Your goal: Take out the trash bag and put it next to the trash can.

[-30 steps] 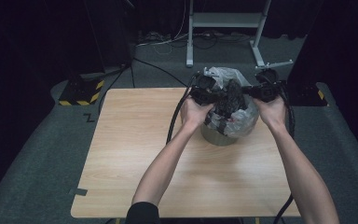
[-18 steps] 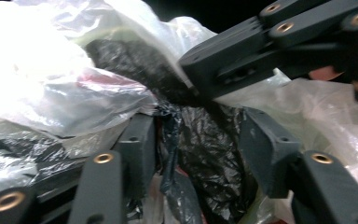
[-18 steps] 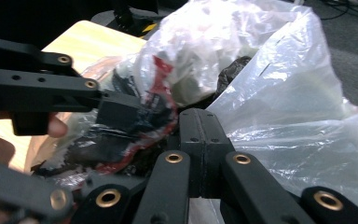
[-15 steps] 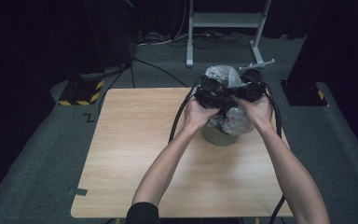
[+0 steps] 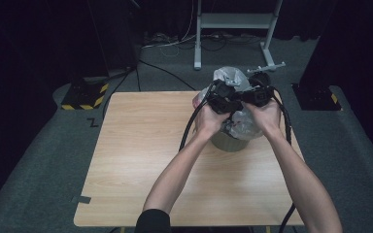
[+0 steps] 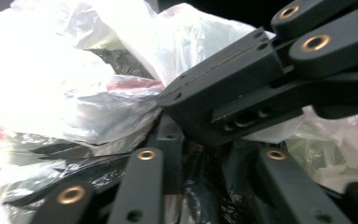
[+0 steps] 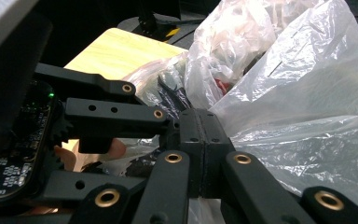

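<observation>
The plastic bag [image 5: 233, 80] lines a grey bin [image 5: 229, 141] on the desk [image 5: 141, 160]. The right gripper [image 7: 200, 140] has its fingers pressed together against the bag's film. The left gripper [image 6: 205, 154] has just been closing its fingers, buried in crumpled bag; whether they pinch it I cannot tell.

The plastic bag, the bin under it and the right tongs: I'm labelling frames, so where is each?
plastic bag [image 7: 307, 93], right gripper view, on its clear crinkled side.
bin [image 5: 229, 142], high view, on its grey wall below the bag.
right tongs [image 7: 204, 140], right gripper view, where the closed tips meet.
</observation>
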A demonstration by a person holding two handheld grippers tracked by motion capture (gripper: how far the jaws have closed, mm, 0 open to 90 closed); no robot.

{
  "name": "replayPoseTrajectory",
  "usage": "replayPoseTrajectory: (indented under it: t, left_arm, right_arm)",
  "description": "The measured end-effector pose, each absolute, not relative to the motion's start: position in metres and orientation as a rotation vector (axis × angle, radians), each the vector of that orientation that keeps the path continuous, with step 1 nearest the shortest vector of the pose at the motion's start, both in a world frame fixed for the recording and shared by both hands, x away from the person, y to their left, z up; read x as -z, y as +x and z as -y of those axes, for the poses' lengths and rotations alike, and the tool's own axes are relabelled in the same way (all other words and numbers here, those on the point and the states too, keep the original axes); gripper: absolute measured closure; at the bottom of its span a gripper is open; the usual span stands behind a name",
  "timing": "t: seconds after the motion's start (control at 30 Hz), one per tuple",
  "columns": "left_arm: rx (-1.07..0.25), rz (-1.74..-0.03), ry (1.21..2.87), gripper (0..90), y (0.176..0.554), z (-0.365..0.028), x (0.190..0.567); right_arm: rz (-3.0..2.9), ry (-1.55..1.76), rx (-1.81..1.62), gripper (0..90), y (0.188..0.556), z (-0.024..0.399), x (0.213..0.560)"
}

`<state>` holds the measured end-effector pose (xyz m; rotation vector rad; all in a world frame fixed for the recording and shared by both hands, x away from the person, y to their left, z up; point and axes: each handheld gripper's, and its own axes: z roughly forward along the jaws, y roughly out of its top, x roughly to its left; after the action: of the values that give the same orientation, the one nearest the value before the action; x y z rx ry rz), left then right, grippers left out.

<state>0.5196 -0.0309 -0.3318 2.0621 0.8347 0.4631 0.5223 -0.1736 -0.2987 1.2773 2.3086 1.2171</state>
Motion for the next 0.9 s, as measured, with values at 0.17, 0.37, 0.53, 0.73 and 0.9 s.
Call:
replayPoseTrajectory:
  t: [0.17, 0.37, 0.53, 0.73, 0.9]
  left_arm:
    - [-0.491, -0.832, 2.088, 85.5, 0.519, 0.032, 0.332]
    - [-0.488, -0.841, 2.093, 87.9, 0.519, 0.032, 0.331]
    - [-0.468, -0.846, 2.083, 88.4, 0.519, 0.028, 0.328]
    - [-0.458, -0.845, 2.053, 88.6, 0.517, 0.022, 0.321]
    - [-0.450, -0.848, 2.040, 88.8, 0.516, 0.018, 0.317]
  right_arm:
    - [-2.263, 1.306, -1.235, 74.5, 0.522, 0.182, 0.297]
    - [-2.191, 1.318, -1.215, 60.0, 0.518, 0.198, 0.298]
    - [-2.102, 1.356, -1.230, 45.3, 0.513, 0.221, 0.303]
    - [-2.027, 1.359, -1.263, 40.3, 0.500, 0.247, 0.307]
    - [-1.990, 1.363, -1.273, 40.1, 0.492, 0.264, 0.315]
